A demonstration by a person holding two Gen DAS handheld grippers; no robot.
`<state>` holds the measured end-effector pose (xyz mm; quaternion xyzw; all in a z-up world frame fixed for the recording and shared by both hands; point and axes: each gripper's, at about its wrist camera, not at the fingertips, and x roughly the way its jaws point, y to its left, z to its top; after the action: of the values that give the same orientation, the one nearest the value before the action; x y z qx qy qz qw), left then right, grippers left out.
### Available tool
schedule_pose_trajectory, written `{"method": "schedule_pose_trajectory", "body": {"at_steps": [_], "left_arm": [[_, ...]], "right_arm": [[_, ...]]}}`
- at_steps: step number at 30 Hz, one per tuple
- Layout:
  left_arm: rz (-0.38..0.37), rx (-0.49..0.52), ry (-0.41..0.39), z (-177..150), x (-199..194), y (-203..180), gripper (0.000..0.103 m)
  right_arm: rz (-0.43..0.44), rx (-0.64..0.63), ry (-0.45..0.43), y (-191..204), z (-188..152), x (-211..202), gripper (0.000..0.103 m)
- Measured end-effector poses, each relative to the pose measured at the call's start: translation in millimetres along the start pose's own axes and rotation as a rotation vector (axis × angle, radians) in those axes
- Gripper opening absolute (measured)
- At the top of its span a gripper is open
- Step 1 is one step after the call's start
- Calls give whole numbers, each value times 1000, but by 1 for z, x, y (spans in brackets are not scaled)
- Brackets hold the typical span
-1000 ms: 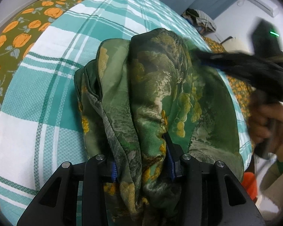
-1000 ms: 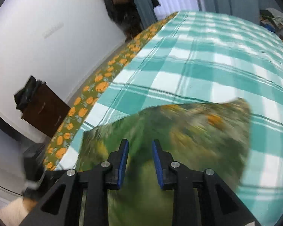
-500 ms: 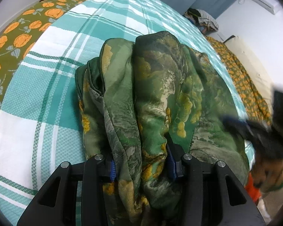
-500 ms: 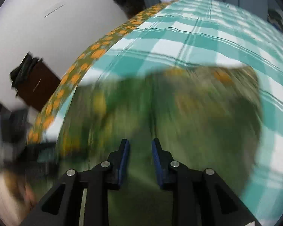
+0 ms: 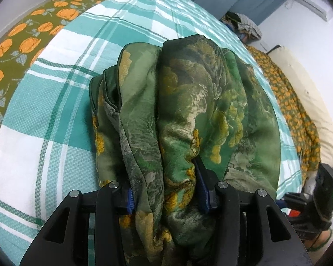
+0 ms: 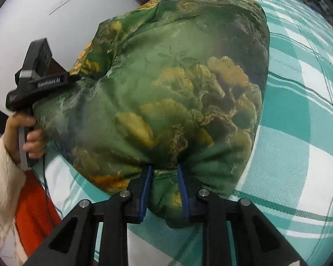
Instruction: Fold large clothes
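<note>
White lettering "GenRobot.AI" stands on the black side of the left tongs point(image 6: 80, 78); nothing else is readable.

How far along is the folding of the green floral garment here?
Done: the green garment lies gathered in several layers on the checked bedspread. In hand: the left gripper has bunched cloth between opening jaws; the right gripper is closing on a fold. Left: laying that fold flat and neatening the bundle.

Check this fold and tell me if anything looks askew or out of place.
The green floral garment on the checked bedspread is bunched, not flat: thick ridges run into the left gripper, whose jaws are opening. The right gripper is closing on another gathered wad. Nothing looks torn.
</note>
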<state>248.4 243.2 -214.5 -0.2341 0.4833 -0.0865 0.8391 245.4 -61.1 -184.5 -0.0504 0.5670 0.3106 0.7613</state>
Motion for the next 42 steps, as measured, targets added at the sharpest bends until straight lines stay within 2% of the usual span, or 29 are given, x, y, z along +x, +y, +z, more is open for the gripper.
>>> {"method": "schedule_pose_trajectory", "body": {"at_steps": [2,4,6,8,10,12,14,15,19,22,23,25,26,29,33,36,39,41,42], "left_arm": [[-2,-16,-1,1,-3,0,49],[-2,-36,-3,1,-6,-3,52],[-6,-54,-5,1,-10,-5,57],[-33,-76,2,2,-18,-6,63],[-80,-99,1,5,-31,-1,71],[-111,-135,-59,4,-56,13,92],[-124,-196,-117,1,-74,35,96],[-148,-238,-120,-2,-77,49,96],[-219,-382,-66,-14,-52,86,96],[-315,-446,-39,-21,-23,93,96],[-368,-455,-52,-21,-18,94,96],[-523,-466,-65,-19,-10,90,97],[-578,-460,-56,-17,-5,86,102],[-507,-356,-12,-7,3,64,102],[-311,-189,84,8,16,28,102],[-139,-112,152,10,33,13,103],[-115,-114,182,13,40,10,103],[-104,-91,194,13,43,8,103],[-101,-82,199,13,43,7,103]], "right_arm": [[-72,-69,6,17,5,-18,24],[-131,-124,-57,40,15,-40,26],[-112,-165,-167,65,30,-62,26],[-30,-167,-214,83,49,-64,26],[58,-186,-183,100,66,-40,26],[74,-177,-63,105,74,6,26],[81,-136,-39,99,72,36,26],[90,-125,-46,96,70,40,26],[102,-102,-76,90,70,37,26],[92,-114,-78,91,78,39,26],[92,-113,-77,89,81,39,26],[99,-115,-78,86,72,34,26],[99,-117,-80,87,73,34,26],[93,-121,-84,89,69,37,26],[72,-134,-93,94,66,39,26],[63,-146,-103,100,62,37,26],[89,-133,-113,98,58,20,26],[162,-75,-153,81,48,-7,35],[185,-44,-186,71,42,-20,46]]}}
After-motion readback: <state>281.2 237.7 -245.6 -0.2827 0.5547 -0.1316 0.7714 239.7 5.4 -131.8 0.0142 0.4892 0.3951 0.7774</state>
